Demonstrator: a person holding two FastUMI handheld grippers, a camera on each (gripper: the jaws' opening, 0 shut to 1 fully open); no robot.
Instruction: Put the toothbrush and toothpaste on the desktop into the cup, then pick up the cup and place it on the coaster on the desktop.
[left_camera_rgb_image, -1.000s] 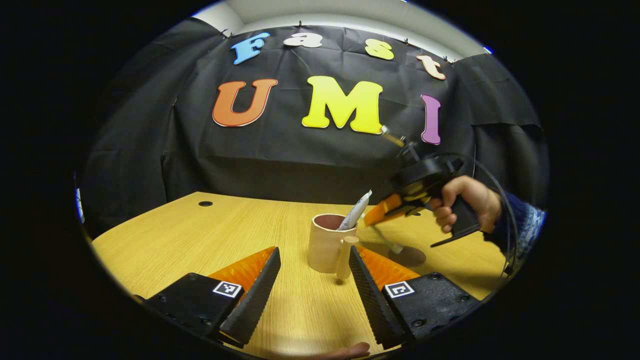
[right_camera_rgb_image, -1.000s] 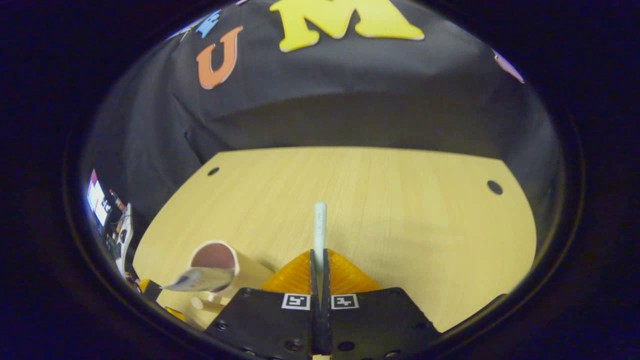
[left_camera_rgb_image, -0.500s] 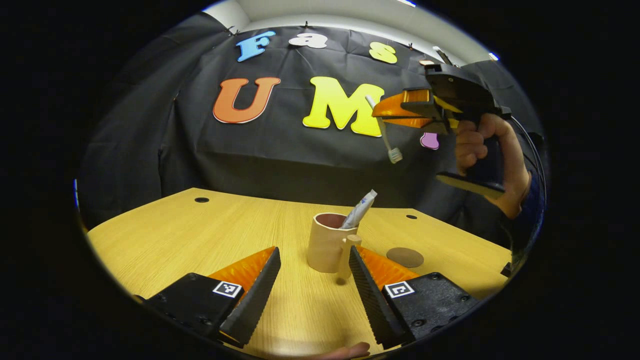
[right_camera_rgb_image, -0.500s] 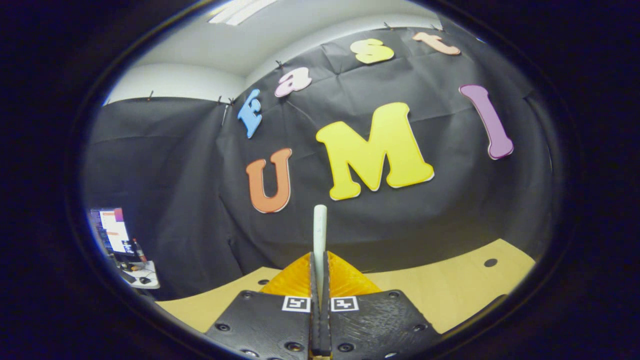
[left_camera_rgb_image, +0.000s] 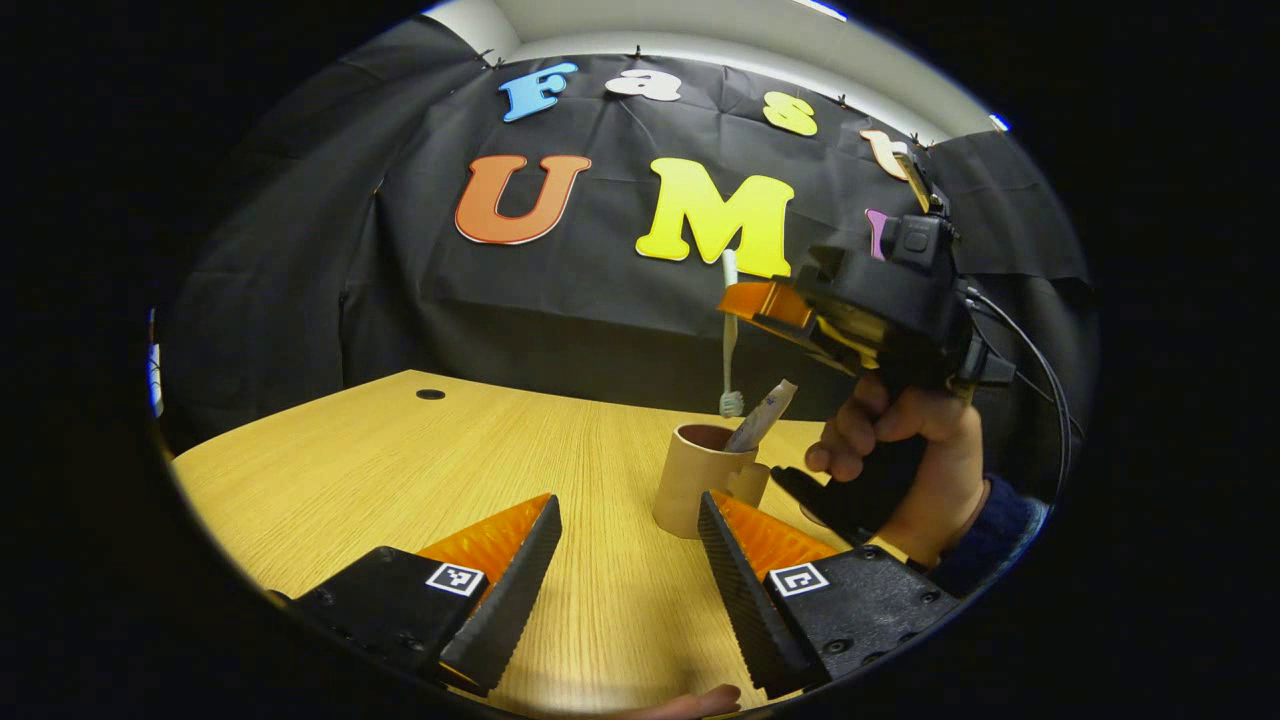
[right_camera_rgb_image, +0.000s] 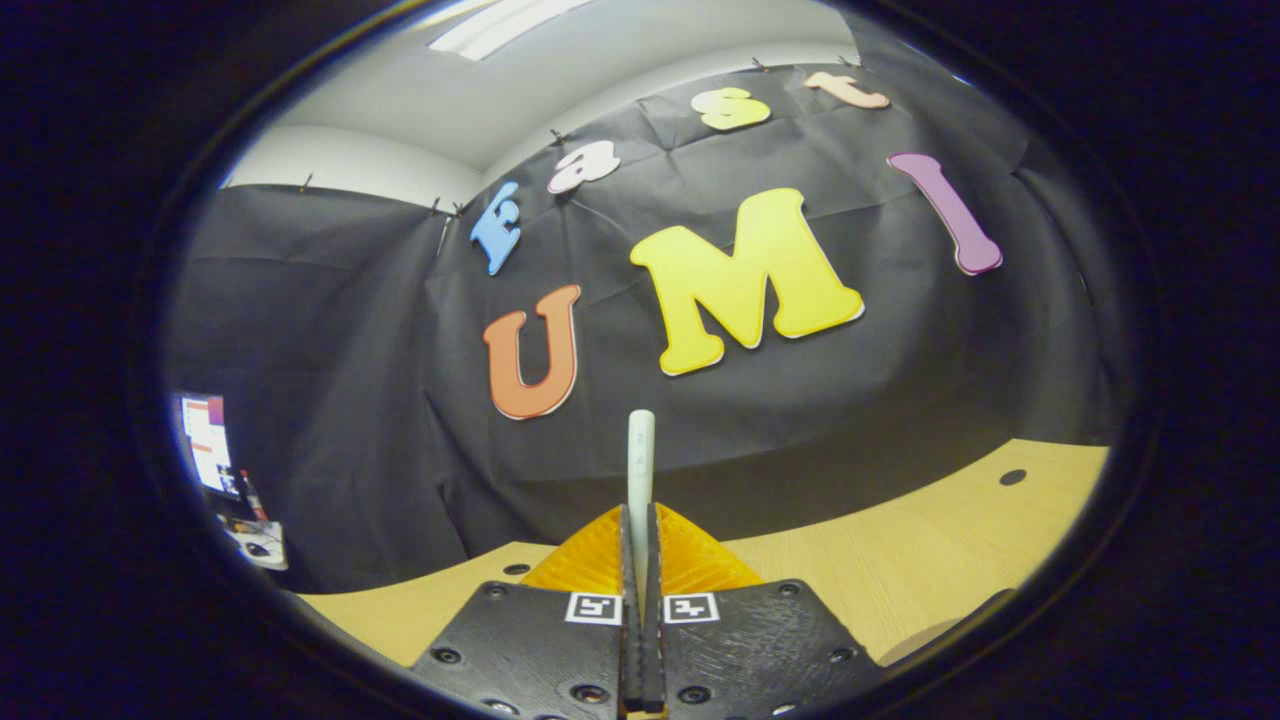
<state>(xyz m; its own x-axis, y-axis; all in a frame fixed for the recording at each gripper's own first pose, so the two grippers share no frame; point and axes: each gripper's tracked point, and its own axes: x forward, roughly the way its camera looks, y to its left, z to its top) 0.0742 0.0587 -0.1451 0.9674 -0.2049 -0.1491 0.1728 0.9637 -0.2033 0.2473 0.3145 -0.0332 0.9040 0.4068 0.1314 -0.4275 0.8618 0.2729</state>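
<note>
A tan cup (left_camera_rgb_image: 697, 480) with a handle stands on the wooden desktop (left_camera_rgb_image: 480, 470), a toothpaste tube (left_camera_rgb_image: 760, 415) leaning out of it. In the left gripper view, the right gripper (left_camera_rgb_image: 745, 300), held by a hand (left_camera_rgb_image: 905, 450), hangs above the cup, shut on a white toothbrush (left_camera_rgb_image: 729, 330) that points straight down, bristle head just over the cup's mouth. In the right gripper view, the toothbrush (right_camera_rgb_image: 640, 465) handle sticks up from between the shut fingers of the right gripper (right_camera_rgb_image: 640, 530). My left gripper (left_camera_rgb_image: 625, 540) is open low over the desk, the cup just ahead beside its right finger (left_camera_rgb_image: 730, 570).
Cable holes (left_camera_rgb_image: 430, 394) mark the desktop's far side. A second hole (right_camera_rgb_image: 1012, 477) shows in the right gripper view. A monitor and clutter (right_camera_rgb_image: 215, 455) sit outside the booth at the left.
The right gripper has come down and leftward with the toothbrush, which now hangs upright over the cup. The hand now covers the coaster. The left gripper's view shifted slightly left.
</note>
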